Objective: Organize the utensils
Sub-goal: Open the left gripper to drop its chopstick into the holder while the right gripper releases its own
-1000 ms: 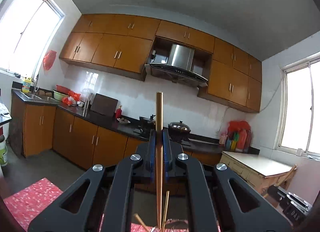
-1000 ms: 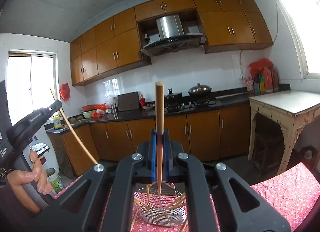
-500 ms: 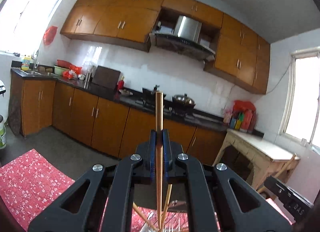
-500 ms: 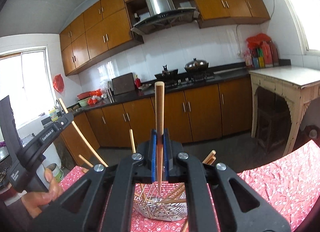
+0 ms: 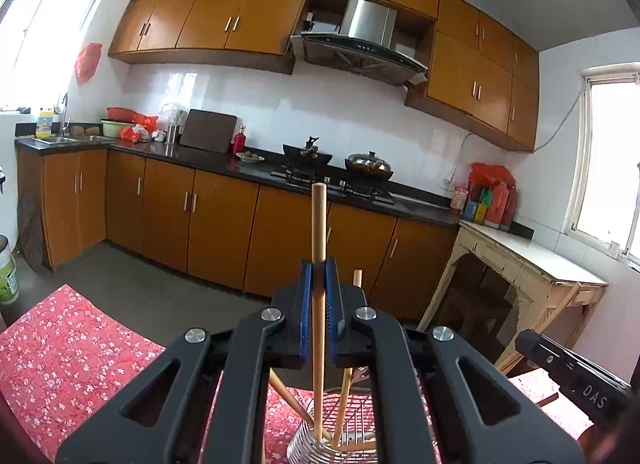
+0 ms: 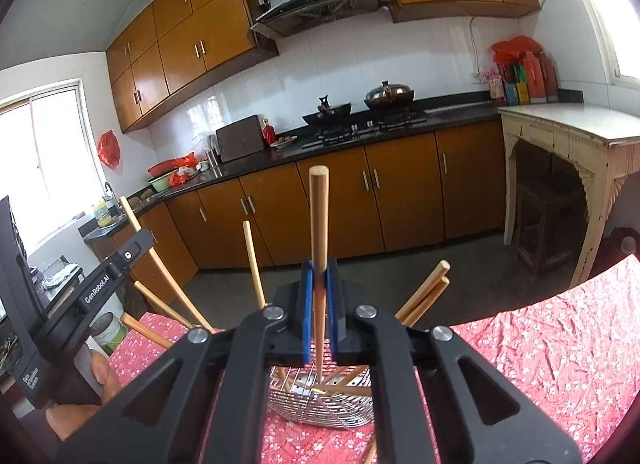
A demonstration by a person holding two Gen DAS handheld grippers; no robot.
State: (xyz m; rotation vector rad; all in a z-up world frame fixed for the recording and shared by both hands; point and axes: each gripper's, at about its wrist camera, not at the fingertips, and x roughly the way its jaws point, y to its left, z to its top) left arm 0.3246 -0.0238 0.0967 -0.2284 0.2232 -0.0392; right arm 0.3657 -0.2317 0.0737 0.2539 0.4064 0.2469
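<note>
My left gripper (image 5: 319,276) is shut on a wooden chopstick (image 5: 319,223) held upright, its lower tip inside the wire utensil basket (image 5: 312,440) below. My right gripper (image 6: 319,276) is shut on another wooden chopstick (image 6: 319,215), also upright, its tip just above the same wire basket (image 6: 320,408). Several chopsticks (image 6: 252,260) stand fanned out in the basket. The left gripper body (image 6: 80,296) shows at the left of the right wrist view, its chopstick slanting into the basket. The right gripper body (image 5: 576,372) shows at the right of the left wrist view.
The basket stands on a table with a red flowered cloth (image 6: 540,344). Beyond lie brown kitchen cabinets (image 5: 200,215), a stove with pots (image 5: 340,167) and a cream side table (image 6: 580,131). A small bucket (image 6: 106,330) sits on the floor at left.
Both grippers have lowered and tilted down toward the basket with their chopsticks. The left chopstick's tip has gone into the basket; the right one has come closer above it.
</note>
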